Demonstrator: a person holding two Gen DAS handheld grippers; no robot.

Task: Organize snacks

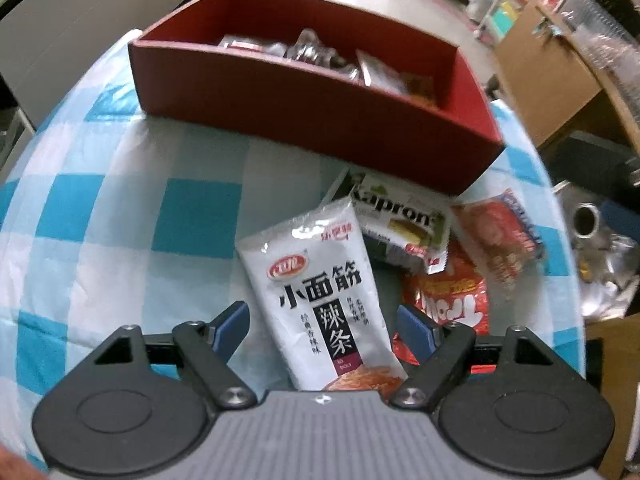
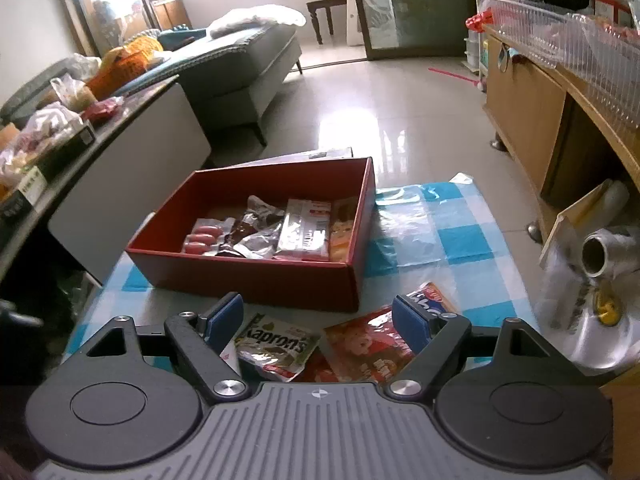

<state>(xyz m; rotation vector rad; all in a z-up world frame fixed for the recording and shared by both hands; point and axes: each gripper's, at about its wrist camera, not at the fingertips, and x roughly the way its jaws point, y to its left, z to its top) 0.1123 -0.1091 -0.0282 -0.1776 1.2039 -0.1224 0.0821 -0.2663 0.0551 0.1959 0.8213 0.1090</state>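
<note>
Now my left fingers are wide apart, one on each side of the white pack. They are not squeezing it. I cannot tell if they touch it. The white pack lies flat on the bench, on the blue check cloth, just in front of the red box.

To the right of the white pack, a green pack lies near the box, with one end on a red pack. A pink pack lies just right of the green one.

My right fingers are wide apart too and hold nothing. They hang over the green pack and the pink pack. A blue-topped pack peeks out behind my right finger.

The box already holds some snacks.

What could go wrong, I think: the white pack is shiny and flat, so if I close my left fingers too high they may slide off it. If I push down too much, I could pinch the cloth and drag it. My right fingers are over two packs, so they could grab both, or bump the red pack under them.
</note>
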